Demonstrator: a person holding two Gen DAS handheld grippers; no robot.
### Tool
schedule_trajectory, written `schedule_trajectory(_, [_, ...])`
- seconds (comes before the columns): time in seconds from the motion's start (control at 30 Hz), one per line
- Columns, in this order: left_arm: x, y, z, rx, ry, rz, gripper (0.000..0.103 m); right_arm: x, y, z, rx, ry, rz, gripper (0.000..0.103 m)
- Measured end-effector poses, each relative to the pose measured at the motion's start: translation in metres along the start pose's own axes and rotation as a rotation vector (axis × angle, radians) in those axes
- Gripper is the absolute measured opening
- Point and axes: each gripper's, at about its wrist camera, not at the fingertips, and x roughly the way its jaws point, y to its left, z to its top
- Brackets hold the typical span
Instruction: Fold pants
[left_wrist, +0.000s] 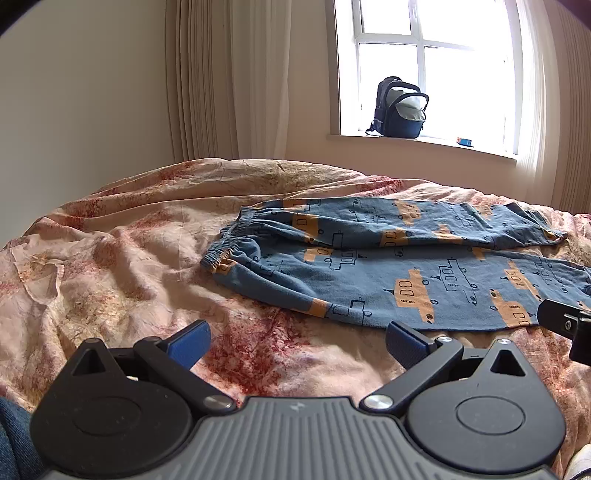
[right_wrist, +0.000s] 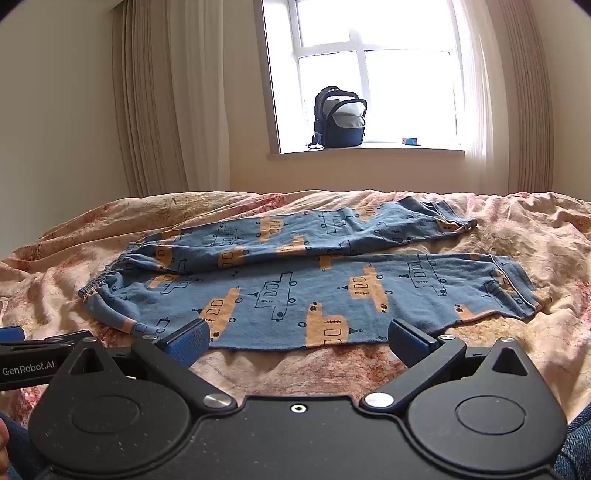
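Note:
Blue pants (left_wrist: 388, 266) (right_wrist: 295, 288) with an orange vehicle print lie spread flat on the bed, waistband to the left, both legs running right. My left gripper (left_wrist: 297, 341) is open, hovering over the bedspread just short of the near leg's edge, with nothing between its blue pads. My right gripper (right_wrist: 297, 341) is open too, its fingertips (right_wrist: 188, 341) at the near hem of the closer leg without gripping it. The right gripper's tip (left_wrist: 561, 321) shows at the right edge of the left wrist view, and the left gripper's side (right_wrist: 33, 354) at the left edge of the right wrist view.
A wrinkled pink and red floral bedspread (left_wrist: 147, 258) (right_wrist: 535, 229) covers the bed. Behind it is a window sill with a dark backpack (left_wrist: 399, 109) (right_wrist: 340, 118) and a small box (right_wrist: 410, 141). Beige curtains (left_wrist: 221, 81) hang at both sides. Denim-clad knees (right_wrist: 576, 443) show at the bottom corners.

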Motion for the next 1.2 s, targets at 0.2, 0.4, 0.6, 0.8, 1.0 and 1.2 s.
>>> schedule_trajectory(0.2, [0.0012,0.0005,0.0020,-0.001,-0.001,0.002,0.103,-0.0002,-0.0001,0.0001,0.000,0.000,0.000,0.103])
schedule_trajectory(0.4, [0.0013,-0.0003,0.0024,0.001,-0.003,0.003,0.103,-0.0005,0.0001,0.0001,0.000,0.000,0.000,0.103])
schedule_trajectory(0.6, [0.0009,-0.0004,0.0020,0.000,-0.004,0.004,0.103,-0.0007,0.0001,0.0002,0.000,-0.001,0.000,0.103])
schedule_trajectory(0.8, [0.0010,-0.0002,0.0018,-0.001,-0.004,0.004,0.103,-0.0008,0.0002,0.0003,-0.001,-0.001,0.000,0.103])
schedule_trajectory(1.0, [0.0010,-0.0002,0.0017,-0.001,-0.004,0.004,0.103,-0.0004,0.0003,-0.0001,-0.002,0.000,0.000,0.103])
schedule_trajectory(1.2, [0.0010,-0.0002,0.0018,-0.001,-0.004,0.003,0.103,-0.0006,0.0002,0.0000,-0.001,0.000,0.000,0.103])
